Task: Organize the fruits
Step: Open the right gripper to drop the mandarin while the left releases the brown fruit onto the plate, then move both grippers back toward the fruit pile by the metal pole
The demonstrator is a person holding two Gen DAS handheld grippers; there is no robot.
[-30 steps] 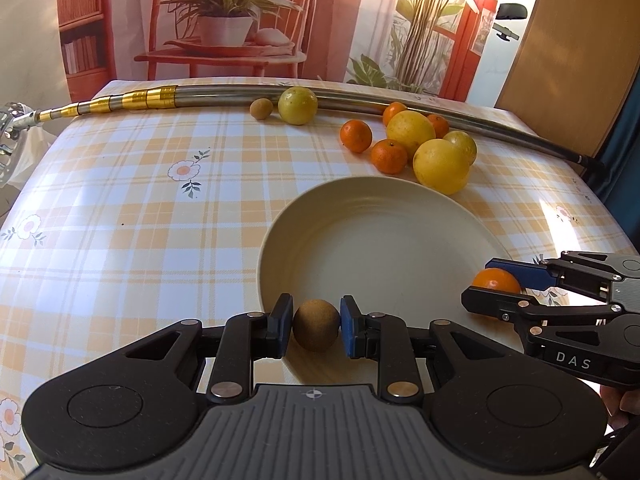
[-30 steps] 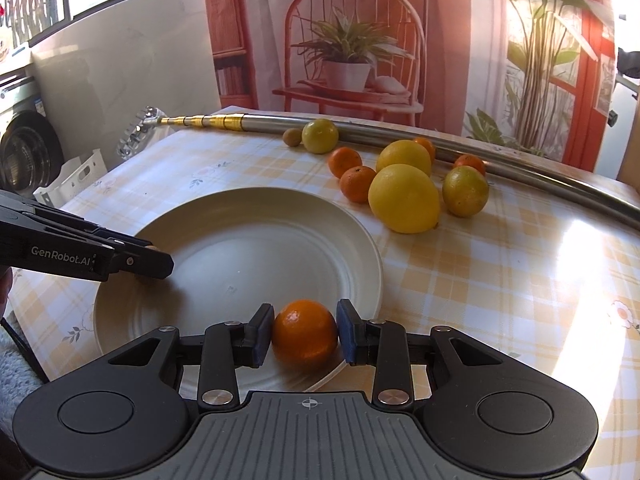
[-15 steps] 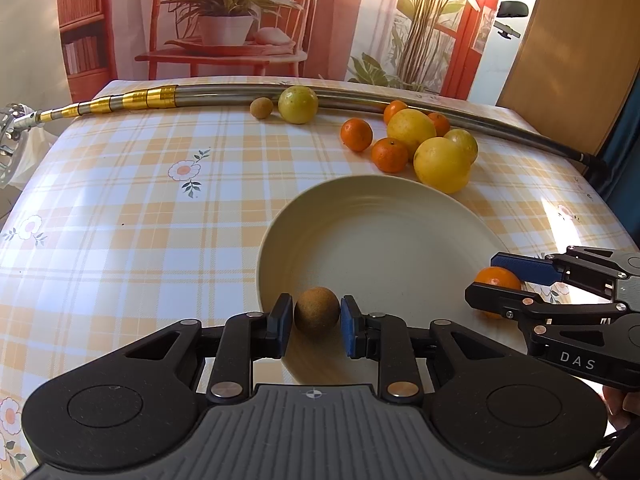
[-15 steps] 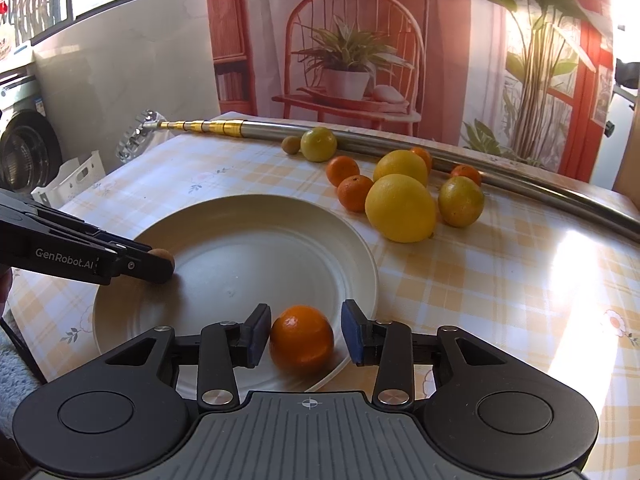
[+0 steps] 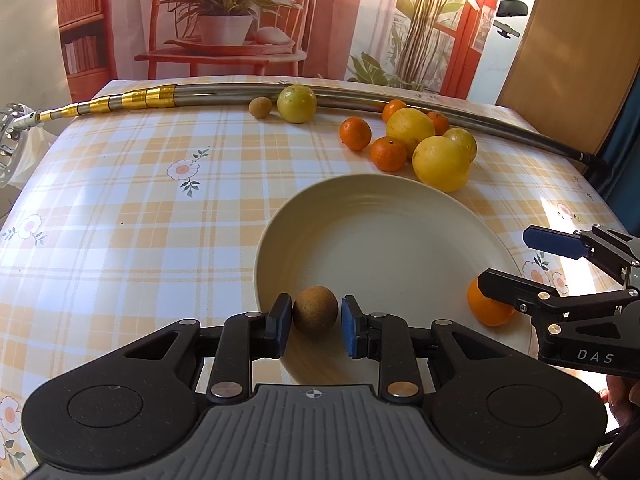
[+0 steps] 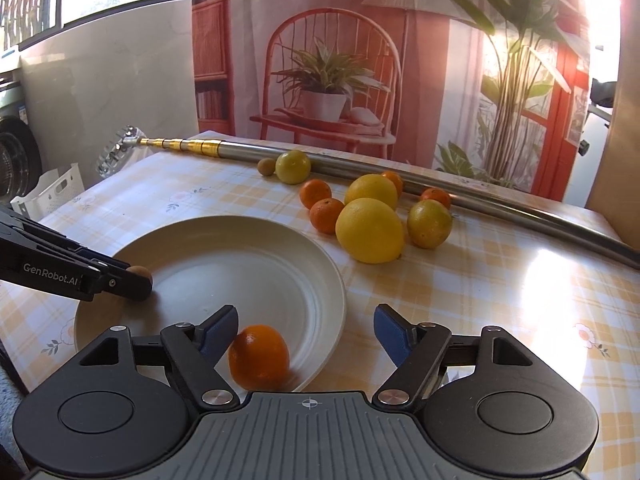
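Both tongs (image 5: 315, 322) (image 6: 306, 332) stand apart; back straight off (no nudging) so orange (image 6: 259, 356) and brown fruit (image 5: 315, 311) settle on the plate (image 6: 248, 240).

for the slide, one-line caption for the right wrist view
Right gripper open, its orange resting on the cream plate; loose citrus beyond.

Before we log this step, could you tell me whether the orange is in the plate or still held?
In the plate: the orange rests on the plate, with the right gripper fingers spread wide.
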